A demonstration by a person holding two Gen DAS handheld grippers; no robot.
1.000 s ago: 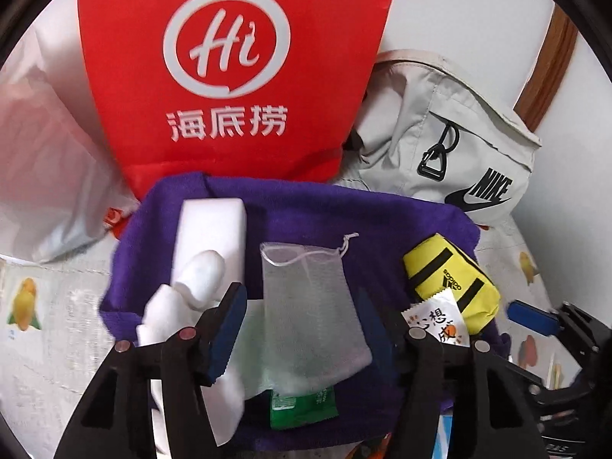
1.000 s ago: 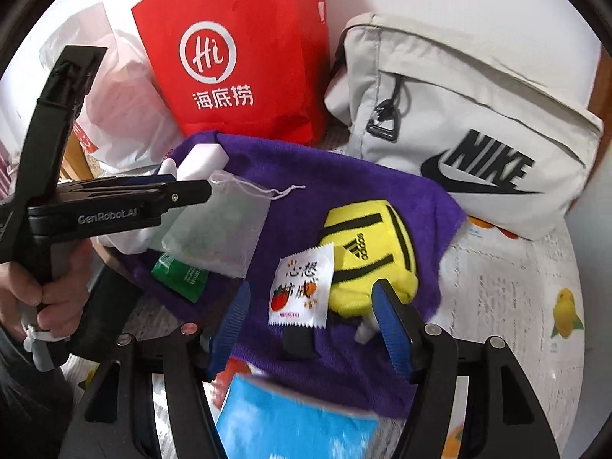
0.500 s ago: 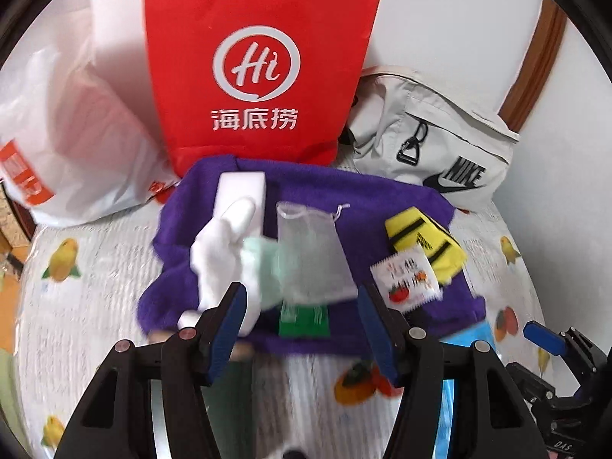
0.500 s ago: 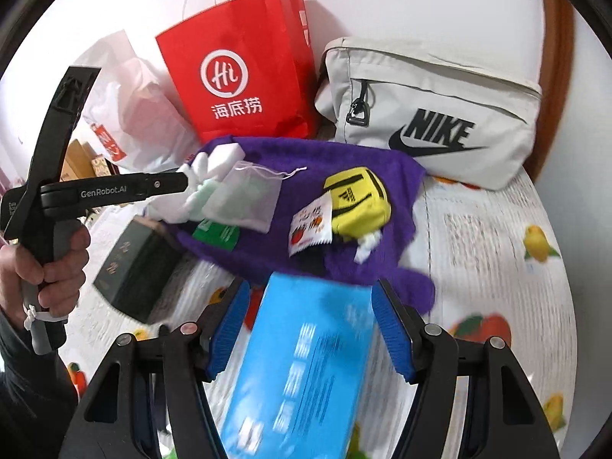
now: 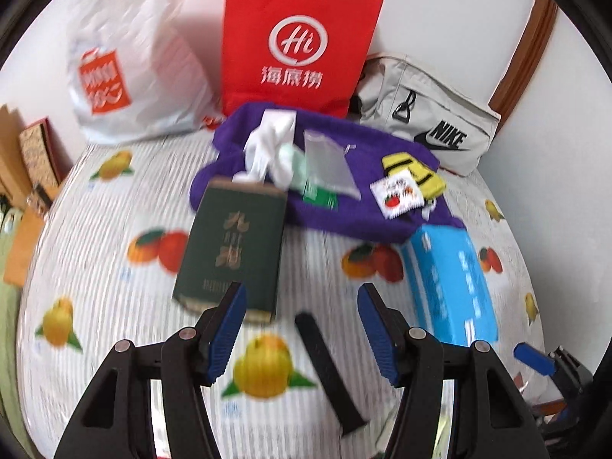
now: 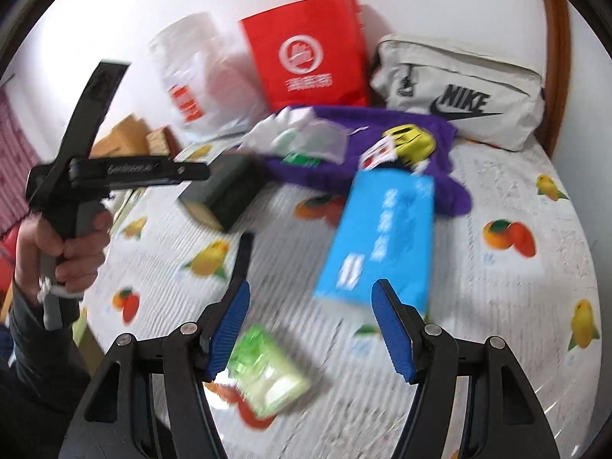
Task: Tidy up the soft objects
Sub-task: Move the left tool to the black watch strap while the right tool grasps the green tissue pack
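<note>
Retreat: both grippers pulled back from purple towel point(image 5: 344, 214) since a second ago | left gripper point(image 5: 298, 329), right gripper point(image 6: 310, 329) jaws open, empty | soft items on towel, placement apparently done.

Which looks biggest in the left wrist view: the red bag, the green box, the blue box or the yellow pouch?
1. Red bag
2. Green box and blue box: too alike, and nearer the camera
3. Yellow pouch
</note>
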